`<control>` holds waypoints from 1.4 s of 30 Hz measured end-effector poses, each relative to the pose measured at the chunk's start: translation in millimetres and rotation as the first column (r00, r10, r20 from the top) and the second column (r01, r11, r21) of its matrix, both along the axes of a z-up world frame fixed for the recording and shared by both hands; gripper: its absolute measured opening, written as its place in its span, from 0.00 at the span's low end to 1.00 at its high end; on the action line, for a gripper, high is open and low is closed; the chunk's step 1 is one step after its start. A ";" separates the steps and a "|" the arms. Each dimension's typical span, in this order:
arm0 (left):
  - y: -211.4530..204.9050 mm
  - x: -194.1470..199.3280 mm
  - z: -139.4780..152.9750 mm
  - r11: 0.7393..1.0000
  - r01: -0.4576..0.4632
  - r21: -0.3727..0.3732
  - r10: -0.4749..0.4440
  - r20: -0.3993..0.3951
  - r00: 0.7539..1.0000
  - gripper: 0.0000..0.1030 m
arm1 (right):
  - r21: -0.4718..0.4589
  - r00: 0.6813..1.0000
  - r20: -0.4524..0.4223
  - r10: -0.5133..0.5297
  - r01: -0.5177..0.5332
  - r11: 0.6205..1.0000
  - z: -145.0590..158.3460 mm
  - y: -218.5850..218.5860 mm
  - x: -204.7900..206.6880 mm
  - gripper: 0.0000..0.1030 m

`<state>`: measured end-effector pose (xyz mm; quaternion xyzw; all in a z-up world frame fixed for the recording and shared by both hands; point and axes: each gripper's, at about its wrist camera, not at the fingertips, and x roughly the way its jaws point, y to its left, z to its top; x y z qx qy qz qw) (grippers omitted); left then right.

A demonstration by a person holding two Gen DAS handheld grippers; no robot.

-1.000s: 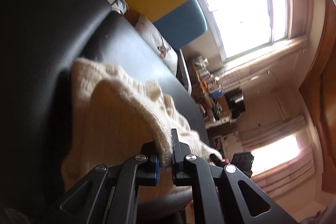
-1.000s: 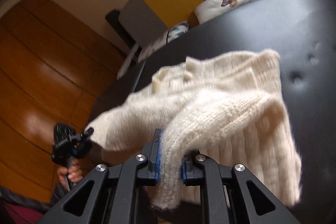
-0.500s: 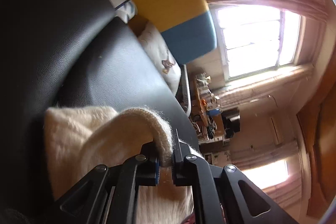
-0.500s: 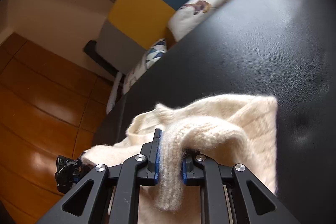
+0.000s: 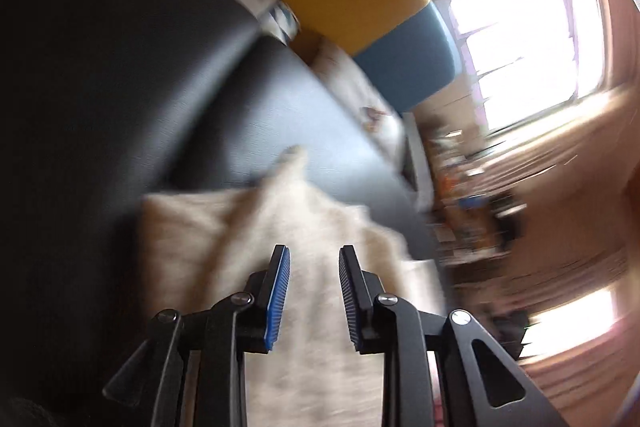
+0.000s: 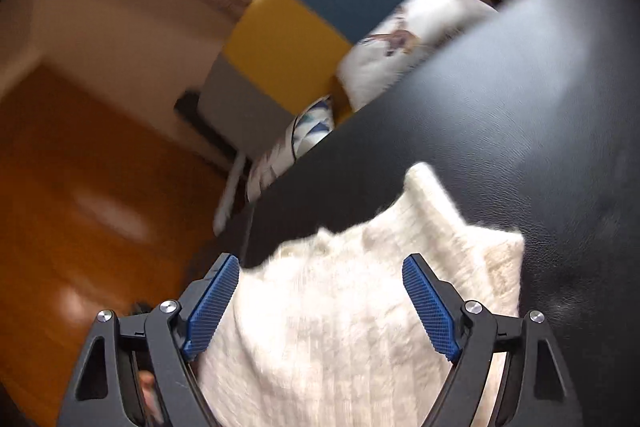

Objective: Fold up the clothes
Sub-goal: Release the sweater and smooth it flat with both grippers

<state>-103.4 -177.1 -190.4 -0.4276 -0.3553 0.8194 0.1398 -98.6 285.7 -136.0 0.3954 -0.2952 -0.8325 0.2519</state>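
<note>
A cream knitted sweater [image 5: 312, 227] lies folded on the black leather surface [image 5: 120, 107]. It also shows in the right wrist view [image 6: 360, 299], on the same black surface [image 6: 500, 107]. My left gripper [image 5: 314, 255] is open and empty just above the sweater. My right gripper [image 6: 320, 263] is wide open and empty above the sweater. Both views are blurred by motion.
A chair with grey, yellow and blue panels [image 6: 312, 27] stands behind the black surface, with patterned cushions [image 6: 400, 39] on it. Wooden floor [image 6: 80, 207] lies to the left. A bright window [image 5: 528, 47] and cluttered shelves [image 5: 472, 195] are at the right.
Both grippers have let go of the sweater and opened. The sweater now lies on the black surface and both grippers have pulled back from it.
</note>
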 end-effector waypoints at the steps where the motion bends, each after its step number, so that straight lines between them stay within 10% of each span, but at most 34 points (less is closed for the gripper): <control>1: 0.4 10.7 6.4 0.995 -0.036 -0.088 0.034 -0.027 0.999 0.23 | 0.056 0.999 -0.019 0.034 -0.033 0.998 1.2 -12.7 4.8 0.83; 9: -6.2 8.1 8.7 0.953 0.007 -0.303 -0.008 -0.003 1.000 0.26 | 0.459 0.989 0.010 0.147 -0.136 0.878 -33.9 -85.0 29.9 0.83; 17: 9.4 3.3 10.8 0.925 0.126 -0.359 -0.126 0.025 0.992 0.27 | 0.474 0.988 -0.032 0.153 -0.120 0.873 -44.2 -92.0 37.6 0.95; 28: -19.2 20.3 14.4 0.989 0.028 -0.145 -0.024 0.030 0.999 0.05 | 0.502 0.984 -0.083 0.160 -0.098 0.860 -53.3 -101.5 46.1 1.00; 36: -37.0 24.8 -9.7 0.978 -0.049 -0.202 0.077 0.132 0.988 0.06 | 0.526 0.987 -0.086 0.136 -0.071 0.848 -55.2 -105.3 45.2 1.00; 40: -20.9 33.1 27.2 0.875 -0.117 -0.470 0.168 0.068 0.983 0.04 | 0.537 0.988 -0.088 0.124 -0.057 0.841 -56.1 -107.2 44.8 1.00; 42: -16.1 43.1 40.8 0.911 -0.124 -0.394 0.142 0.017 0.990 0.12 | 0.541 0.989 -0.086 0.123 -0.057 0.839 -54.4 -107.6 44.5 1.00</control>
